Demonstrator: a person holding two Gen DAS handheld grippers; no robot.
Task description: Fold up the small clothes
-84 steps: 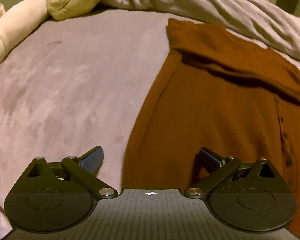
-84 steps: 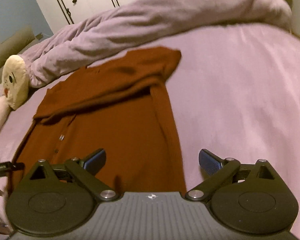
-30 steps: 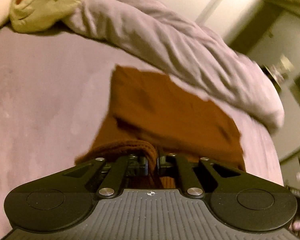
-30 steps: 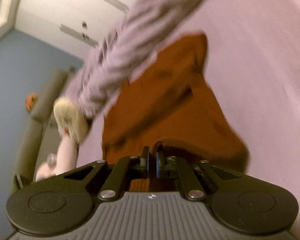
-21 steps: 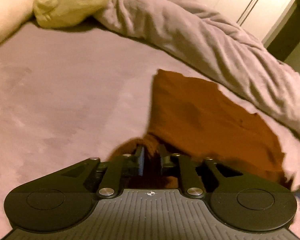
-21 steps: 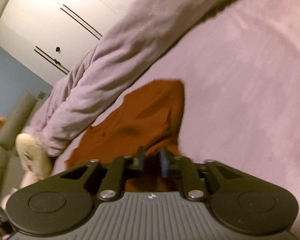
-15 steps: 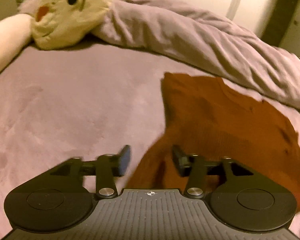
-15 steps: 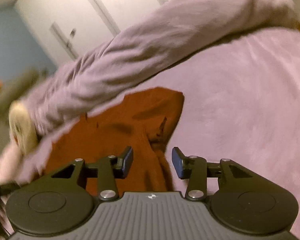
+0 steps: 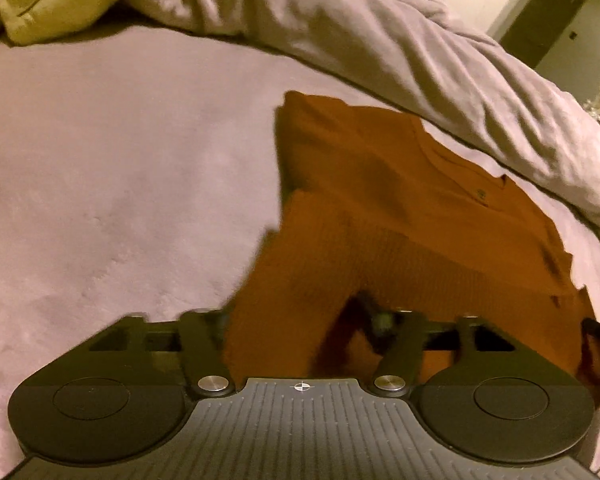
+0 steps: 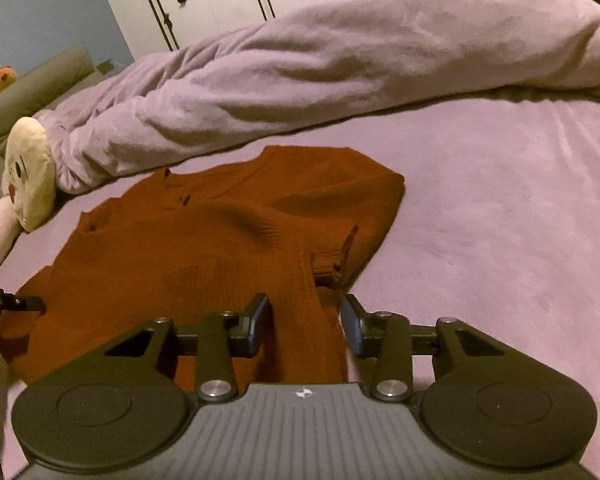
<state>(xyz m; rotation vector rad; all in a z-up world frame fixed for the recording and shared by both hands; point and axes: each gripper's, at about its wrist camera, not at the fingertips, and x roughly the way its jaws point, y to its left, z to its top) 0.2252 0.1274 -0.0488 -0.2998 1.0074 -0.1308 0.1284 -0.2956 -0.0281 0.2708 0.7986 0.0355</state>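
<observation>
1. On the lilac bed cover [image 10: 500,208], just in front of the rumpled duvet [image 10: 340,64], lies the rust-brown sweater [image 10: 204,248], folded over itself
2. Right gripper [image 10: 304,322] hovers at the sweater's near right edge: jaws closing, knit between them, pads not yet pressing
3. Left gripper [image 9: 292,320] sits over the sweater's near left edge, jaws closing too; cloth runs between the blurred fingers, no pinch showing
4. A cream plush toy [image 10: 30,176] lies left of the sweater, against the duvet's end
</observation>
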